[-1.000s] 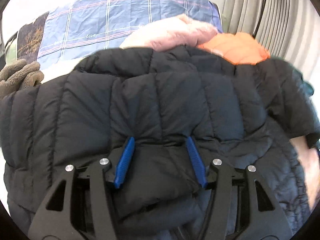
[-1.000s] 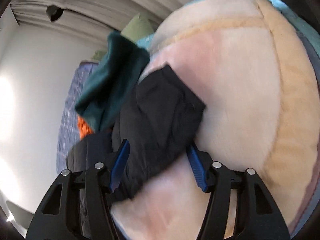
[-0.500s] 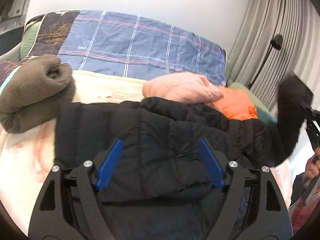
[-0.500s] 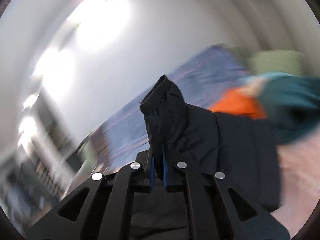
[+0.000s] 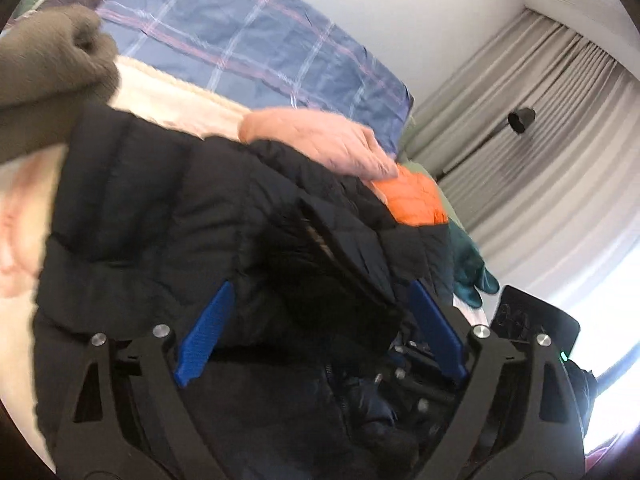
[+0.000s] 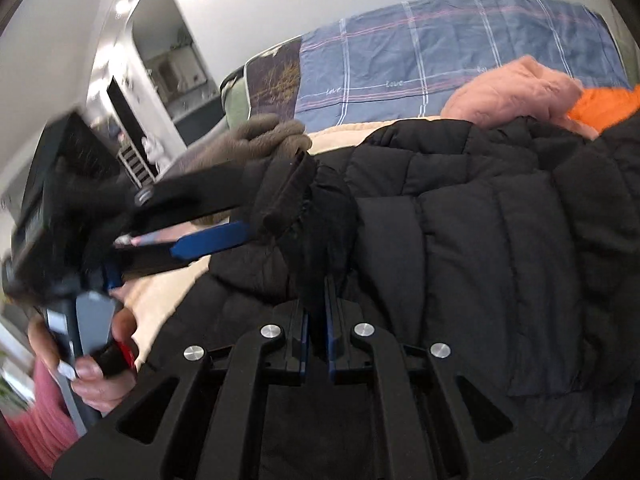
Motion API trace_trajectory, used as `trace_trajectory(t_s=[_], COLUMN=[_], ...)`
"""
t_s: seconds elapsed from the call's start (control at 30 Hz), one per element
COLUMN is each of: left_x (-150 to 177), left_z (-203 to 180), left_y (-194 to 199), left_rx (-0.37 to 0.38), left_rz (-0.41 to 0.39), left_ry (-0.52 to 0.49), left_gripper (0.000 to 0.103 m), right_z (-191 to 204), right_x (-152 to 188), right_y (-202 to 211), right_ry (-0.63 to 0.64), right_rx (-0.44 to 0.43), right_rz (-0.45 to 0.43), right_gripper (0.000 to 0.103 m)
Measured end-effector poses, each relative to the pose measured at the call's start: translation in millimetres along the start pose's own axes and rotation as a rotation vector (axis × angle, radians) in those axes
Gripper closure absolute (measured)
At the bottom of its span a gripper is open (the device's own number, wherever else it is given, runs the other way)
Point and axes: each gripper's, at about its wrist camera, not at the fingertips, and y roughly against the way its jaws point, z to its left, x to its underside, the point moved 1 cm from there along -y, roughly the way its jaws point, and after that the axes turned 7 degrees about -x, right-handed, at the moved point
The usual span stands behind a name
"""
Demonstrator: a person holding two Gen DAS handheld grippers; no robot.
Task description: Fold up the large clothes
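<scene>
A black quilted puffer jacket (image 5: 160,208) lies spread over the bed and fills both views (image 6: 500,232). My left gripper (image 5: 320,328) is open, its blue pads on either side of a raised black sleeve cuff (image 5: 340,276). My right gripper (image 6: 317,320) is shut on that black sleeve end (image 6: 316,224) and holds it up over the jacket body. The left gripper also shows in the right wrist view (image 6: 208,240), open at the cuff, with the hand holding it below.
A pink garment (image 5: 320,140), an orange one (image 5: 416,196) and a teal one (image 5: 468,268) lie behind the jacket. A grey-brown fleece (image 5: 48,64) sits at the left. A blue plaid cover (image 5: 248,52) is at the bed's head, curtains (image 5: 540,128) at the right.
My right gripper closed on the sleeve end and carried it from the right side over the jacket toward my left gripper. My left gripper let go, opened wider and drew back.
</scene>
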Motion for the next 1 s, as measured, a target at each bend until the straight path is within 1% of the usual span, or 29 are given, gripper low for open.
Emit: trace_trajectory(t_s=[0.07, 0.1, 0.13, 0.17, 0.2, 0.23, 0.27, 0.3, 0.37, 0.43, 0.47, 0.5, 0.53, 0.57, 0.6, 0.67, 0.7, 0.73, 0.77, 0.8, 0.87, 0.9, 0.93, 1.0], left_x=[2, 2, 3, 3, 3, 4, 3, 0, -12, -29, -40, -50, -58, -62, -65, -64, -61, -57, -49, -43, -26, -21, -19, -21], left_z=[-6, -10, -13, -15, -19, -20, -22, -22, -27, -33, -34, -32, -28, -25, -18, 4, 18, 30, 49, 64, 95, 102, 104, 99], left_y=[-16, -22, -29, -35, -41, -46, -50, -50, -37, -13, 6, 22, 37, 45, 51, 52, 46, 39, 26, 16, -3, -7, -6, 6], left_rx=[-0.017, -0.012, -0.005, -0.017, -0.038, -0.053, -0.082, -0.089, -0.097, -0.108, -0.113, -0.117, -0.122, -0.135, -0.164, -0.246, -0.291, -0.332, -0.406, -0.456, -0.541, -0.556, -0.566, -0.610], left_rz=[0.035, 0.049, 0.067, 0.077, 0.088, 0.097, 0.107, 0.097, 0.039, -0.056, -0.116, -0.163, -0.202, -0.222, -0.238, -0.233, -0.213, -0.192, -0.156, -0.126, -0.053, -0.045, -0.056, -0.121], left_ry=[-0.013, -0.016, -0.021, -0.029, -0.051, -0.075, -0.100, -0.101, -0.114, -0.136, -0.136, -0.131, -0.128, -0.127, -0.127, -0.117, -0.103, -0.093, -0.075, -0.058, -0.016, -0.012, -0.013, -0.021], left_gripper=[0.012, 0.013, 0.015, 0.020, 0.051, 0.087, 0.093, 0.093, 0.095, 0.095, 0.095, 0.095, 0.095, 0.095, 0.094, 0.091, 0.089, 0.086, 0.084, 0.080, 0.079, 0.075, 0.066, 0.061], right_z=[-4, -4, -4, -4, -3, -4, -3, -3, -5, -8, -12, -20, -29, -40, -59, -90, -112, -125, -140, -154, -157, -153, -147, -133], right_x=[3, 4, 6, 7, 3, 4, 4, 5, 4, -3, -7, -11, -14, -17, -19, -18, -14, -11, -4, 4, 8, 5, 1, -5], right_y=[-1, -2, -3, -7, -8, -7, -2, 7, 27, 53, 63, 76, 82, 86, 87, 80, 68, 59, 47, 38, 36, 37, 39, 49], right_ry=[0.029, 0.039, 0.045, 0.050, 0.055, 0.058, 0.062, 0.066, 0.068, 0.087, 0.096, 0.103, 0.098, 0.081, 0.041, -0.015, -0.040, -0.056, -0.083, -0.132, -0.167, -0.142, -0.113, -0.055], right_rx=[0.016, 0.021, 0.022, 0.025, 0.034, 0.040, 0.044, 0.043, 0.026, 0.055, 0.089, 0.145, 0.192, 0.241, 0.305, 0.396, 0.481, 0.522, 0.554, 0.544, 0.527, 0.527, 0.532, 0.524], right_rz=[0.011, 0.023, 0.034, 0.046, 0.059, 0.059, 0.050, 0.036, -0.002, -0.067, -0.101, -0.141, -0.158, -0.164, -0.162, -0.122, -0.070, -0.033, 0.021, 0.065, 0.053, 0.053, 0.055, 0.027], right_gripper=[0.093, 0.092, 0.087, 0.083, 0.072, 0.068, 0.068, 0.068, 0.068, 0.068, 0.068, 0.068, 0.067, 0.067, 0.067, 0.067, 0.067, 0.067, 0.067, 0.067, 0.067, 0.067, 0.067, 0.067])
